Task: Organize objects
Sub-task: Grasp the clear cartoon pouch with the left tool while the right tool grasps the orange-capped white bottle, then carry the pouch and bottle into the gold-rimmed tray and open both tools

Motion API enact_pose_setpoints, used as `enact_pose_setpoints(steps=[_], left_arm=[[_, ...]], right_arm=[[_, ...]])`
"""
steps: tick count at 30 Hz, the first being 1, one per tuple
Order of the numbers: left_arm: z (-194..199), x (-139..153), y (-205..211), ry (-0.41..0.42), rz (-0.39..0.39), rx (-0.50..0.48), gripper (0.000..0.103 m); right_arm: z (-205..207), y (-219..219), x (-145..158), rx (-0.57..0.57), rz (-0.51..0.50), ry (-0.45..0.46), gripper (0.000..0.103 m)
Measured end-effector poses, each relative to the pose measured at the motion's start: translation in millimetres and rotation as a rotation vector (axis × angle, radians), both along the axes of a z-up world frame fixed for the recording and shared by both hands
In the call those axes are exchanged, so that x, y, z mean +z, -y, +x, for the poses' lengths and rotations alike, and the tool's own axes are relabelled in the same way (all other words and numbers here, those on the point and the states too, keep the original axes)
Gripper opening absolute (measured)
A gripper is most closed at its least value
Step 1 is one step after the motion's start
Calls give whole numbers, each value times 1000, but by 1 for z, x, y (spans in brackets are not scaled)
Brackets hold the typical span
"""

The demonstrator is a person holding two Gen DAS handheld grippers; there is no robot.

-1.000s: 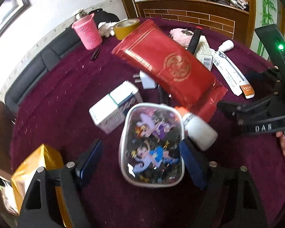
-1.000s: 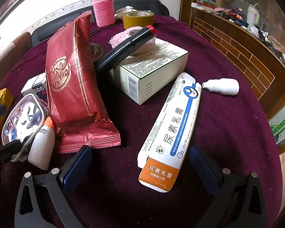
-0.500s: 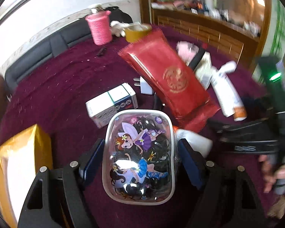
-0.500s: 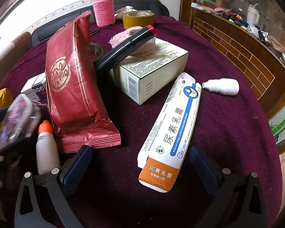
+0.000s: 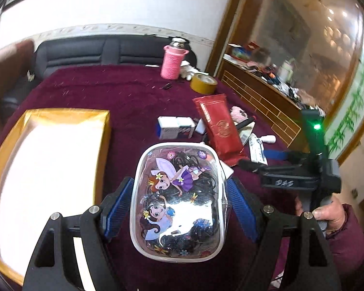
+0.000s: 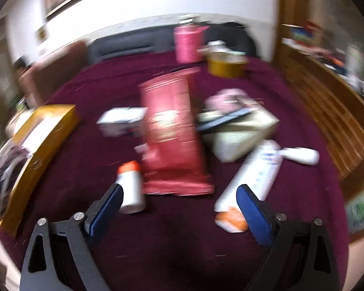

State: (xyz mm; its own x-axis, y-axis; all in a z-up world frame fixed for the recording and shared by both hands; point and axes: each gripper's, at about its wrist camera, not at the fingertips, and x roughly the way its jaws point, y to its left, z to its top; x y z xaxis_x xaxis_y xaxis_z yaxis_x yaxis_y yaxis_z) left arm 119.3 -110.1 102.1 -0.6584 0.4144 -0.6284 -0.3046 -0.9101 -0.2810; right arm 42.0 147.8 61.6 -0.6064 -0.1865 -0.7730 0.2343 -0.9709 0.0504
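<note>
My left gripper [image 5: 180, 206] is shut on a clear plastic box with a fairy picture [image 5: 179, 201], full of dark hair ties, and holds it above the maroon table [image 5: 104, 92]. A gold box [image 5: 46, 165] lies to its left. My right gripper [image 6: 179, 208] is open and empty above the table; it also shows in the left wrist view [image 5: 274, 162]. In the blurred right wrist view, a white bottle with an orange cap [image 6: 131, 186], a red packet [image 6: 172, 133] and a white cream tube box [image 6: 252, 177] lie just beyond its fingers.
A pink knitted cup [image 5: 173, 61] and a yellow tape roll [image 5: 203, 83] stand at the far side. A small white box [image 5: 176, 127], a cream carton [image 6: 240, 133] with a black stick on it and a small white bottle [image 6: 301, 155] lie mid-table. A wooden counter [image 5: 267, 97] stands right.
My left gripper closed on the fairy box and lifted it up and back toward the gold box. My right gripper pulled back and up from the tube box; its view is motion-blurred.
</note>
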Motion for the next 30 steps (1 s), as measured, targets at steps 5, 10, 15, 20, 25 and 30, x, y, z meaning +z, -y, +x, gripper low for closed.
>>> enact_pose_setpoints(steps=[5,10,15,20,25,30], left_arm=[[12,-11,17,25,5,36,77],[25,-13,29,3,-16,54,77],[28,-5,35,-31,-23,67,77],[24,10,47,-43,-23,56,77],[-1,24,71,-14,-51,91,77],[-43,24,98,26,-77,155,77]], right_arm=[[-15,49,-30,60,75,89,38],[-25,57,-35,28,49,103,29],[-15,50,-25,15,-8,89,29],[-5,42,0,34,-133,87,29],[-20,62,23,96,-294,121,29],[-48,110,33,165,-476,207,30]])
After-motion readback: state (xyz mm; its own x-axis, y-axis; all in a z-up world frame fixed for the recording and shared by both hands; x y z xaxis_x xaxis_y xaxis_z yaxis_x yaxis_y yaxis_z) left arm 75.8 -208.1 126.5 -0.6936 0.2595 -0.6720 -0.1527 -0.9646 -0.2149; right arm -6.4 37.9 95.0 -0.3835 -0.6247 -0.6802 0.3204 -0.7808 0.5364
